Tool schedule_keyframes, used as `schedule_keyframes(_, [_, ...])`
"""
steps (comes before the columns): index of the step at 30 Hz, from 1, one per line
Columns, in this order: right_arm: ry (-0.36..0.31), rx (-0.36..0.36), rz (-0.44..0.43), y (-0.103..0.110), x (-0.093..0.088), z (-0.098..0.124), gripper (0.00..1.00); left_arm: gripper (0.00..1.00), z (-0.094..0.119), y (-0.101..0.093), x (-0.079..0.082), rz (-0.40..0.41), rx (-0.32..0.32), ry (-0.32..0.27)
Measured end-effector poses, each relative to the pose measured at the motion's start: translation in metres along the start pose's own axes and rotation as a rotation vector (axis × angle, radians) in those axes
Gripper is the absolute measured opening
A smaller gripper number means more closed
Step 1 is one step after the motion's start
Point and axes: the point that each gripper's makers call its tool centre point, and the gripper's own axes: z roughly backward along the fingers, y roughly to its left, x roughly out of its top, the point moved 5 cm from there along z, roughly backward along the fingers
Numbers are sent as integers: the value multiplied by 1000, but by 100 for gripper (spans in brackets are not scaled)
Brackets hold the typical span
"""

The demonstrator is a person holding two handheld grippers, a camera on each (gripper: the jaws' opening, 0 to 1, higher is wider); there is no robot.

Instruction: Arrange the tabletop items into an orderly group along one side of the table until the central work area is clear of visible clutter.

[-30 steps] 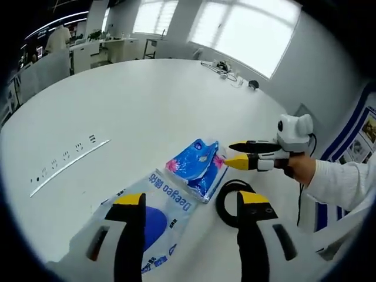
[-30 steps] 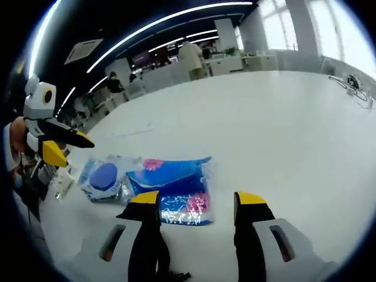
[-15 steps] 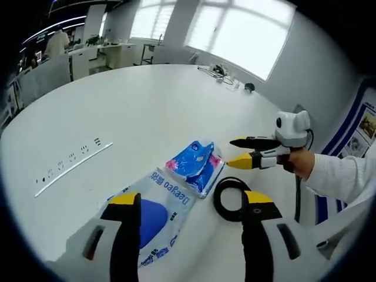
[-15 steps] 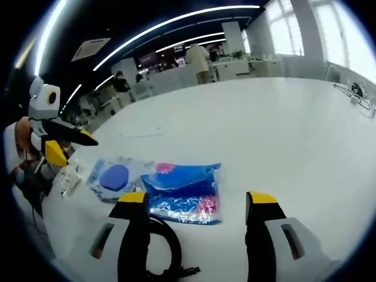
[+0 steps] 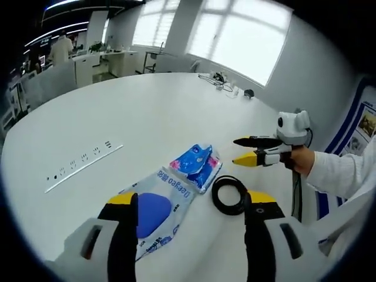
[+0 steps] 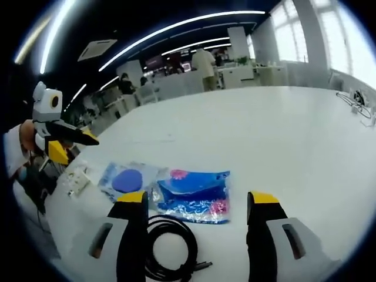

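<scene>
Three items lie together on the white table (image 5: pixel 147 111): a clear packet with a blue disc (image 5: pixel 154 212), a blue patterned packet (image 5: pixel 197 166) and a coiled black cable (image 5: pixel 230 195). My left gripper (image 5: pixel 192 202) hovers open above them, holding nothing. To its right a hand holds my right gripper (image 5: pixel 235 150), jaws apart, beyond the cable. In the right gripper view, my right gripper (image 6: pixel 198 200) stands open over the blue patterned packet (image 6: pixel 194 189), with the cable (image 6: pixel 170 247) nearest and the disc packet (image 6: pixel 129 180) to the left. The left gripper (image 6: pixel 79 147) is at far left.
A strip of sockets (image 5: pixel 82 167) is set into the table to the left. Loose cables (image 5: pixel 220 77) lie at the far edge near the windows. A small flat card (image 6: pixel 76 179) sits by the near table edge. People stand at desks in the background.
Both views have drawn back from the table, so the cable coil now shows whole. The packets and the cable lie where they were. Both grippers stay open.
</scene>
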Motion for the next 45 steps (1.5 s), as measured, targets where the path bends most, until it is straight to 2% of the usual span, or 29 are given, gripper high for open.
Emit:
schedule_keyframes(27, [-59,84,84,69,32,29,66,77,93,1,-15,6,77,-110])
schedule_keyframes(45, [-88,159,136,131,43,32,67,77,170,10,-51,27,153,-148])
